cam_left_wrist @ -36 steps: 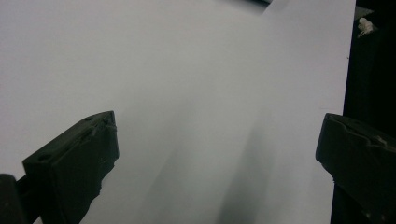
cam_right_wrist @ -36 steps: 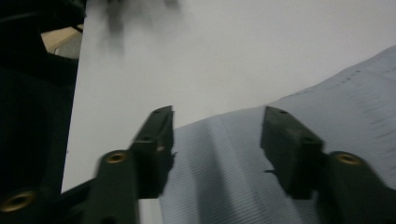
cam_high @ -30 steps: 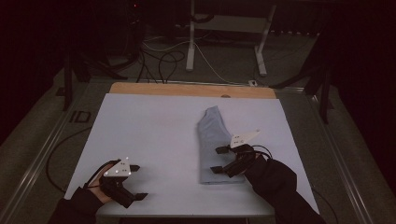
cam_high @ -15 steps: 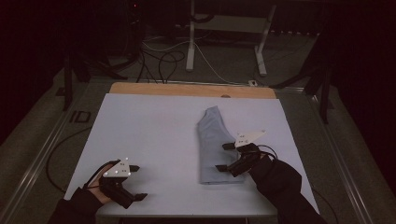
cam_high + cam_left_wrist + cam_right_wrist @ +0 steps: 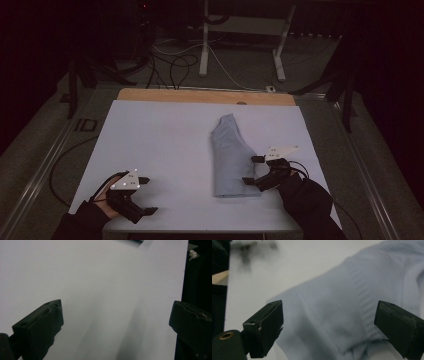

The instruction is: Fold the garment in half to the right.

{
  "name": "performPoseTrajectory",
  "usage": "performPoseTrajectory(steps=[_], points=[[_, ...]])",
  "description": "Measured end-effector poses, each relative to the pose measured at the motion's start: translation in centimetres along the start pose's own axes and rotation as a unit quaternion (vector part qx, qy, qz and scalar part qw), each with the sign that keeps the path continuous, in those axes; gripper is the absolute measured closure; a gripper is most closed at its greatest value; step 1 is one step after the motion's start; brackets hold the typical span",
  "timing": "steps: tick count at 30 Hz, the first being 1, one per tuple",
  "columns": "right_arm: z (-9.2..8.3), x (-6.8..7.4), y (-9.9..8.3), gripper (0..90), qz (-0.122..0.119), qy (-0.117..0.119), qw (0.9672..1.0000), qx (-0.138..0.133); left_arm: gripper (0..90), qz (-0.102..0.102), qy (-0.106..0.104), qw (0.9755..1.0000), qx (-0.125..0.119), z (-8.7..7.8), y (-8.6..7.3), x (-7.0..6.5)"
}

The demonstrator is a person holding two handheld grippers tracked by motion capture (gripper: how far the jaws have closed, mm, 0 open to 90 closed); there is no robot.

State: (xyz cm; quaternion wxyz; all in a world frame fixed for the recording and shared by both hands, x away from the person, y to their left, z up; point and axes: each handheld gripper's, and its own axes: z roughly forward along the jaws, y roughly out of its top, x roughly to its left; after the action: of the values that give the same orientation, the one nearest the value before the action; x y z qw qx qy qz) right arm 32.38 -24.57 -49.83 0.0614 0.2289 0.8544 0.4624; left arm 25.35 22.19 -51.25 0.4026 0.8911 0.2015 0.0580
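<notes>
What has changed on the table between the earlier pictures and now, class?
The right gripper has drawn back a little from the folded pale-blue garment toward its right edge; its jaws have just been opening and now stand wide, pressing on nothing. The left gripper, open near the front edge, and the garment itself stayed put.

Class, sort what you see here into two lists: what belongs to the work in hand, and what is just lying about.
In use:
- pale blue sock
- right tongs, open beside it

Lying about:
- left tongs, open over bare white sheet
- floor cables
- metal stand
</notes>
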Motion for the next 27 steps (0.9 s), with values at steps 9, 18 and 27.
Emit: performPoseTrajectory(steps=[9,18,27], points=[[-1.1,0.0,-2.0,8.8,0.012,-0.023,0.9996,0.01,0.4,0.001,0.002,1.0,-0.004,-0.2,0.1,-0.1],[-2.1,0.2,-4.0,8.8,0.028,-0.052,0.9982,0.012,0.4,0.001,0.002,1.0,-0.006,-0.3,0.1,-0.1],[-2.5,0.6,-5.4,8.8,0.039,-0.074,0.9964,0.014,0.4,0.001,0.001,1.0,-0.008,-0.4,0.0,-0.1]])
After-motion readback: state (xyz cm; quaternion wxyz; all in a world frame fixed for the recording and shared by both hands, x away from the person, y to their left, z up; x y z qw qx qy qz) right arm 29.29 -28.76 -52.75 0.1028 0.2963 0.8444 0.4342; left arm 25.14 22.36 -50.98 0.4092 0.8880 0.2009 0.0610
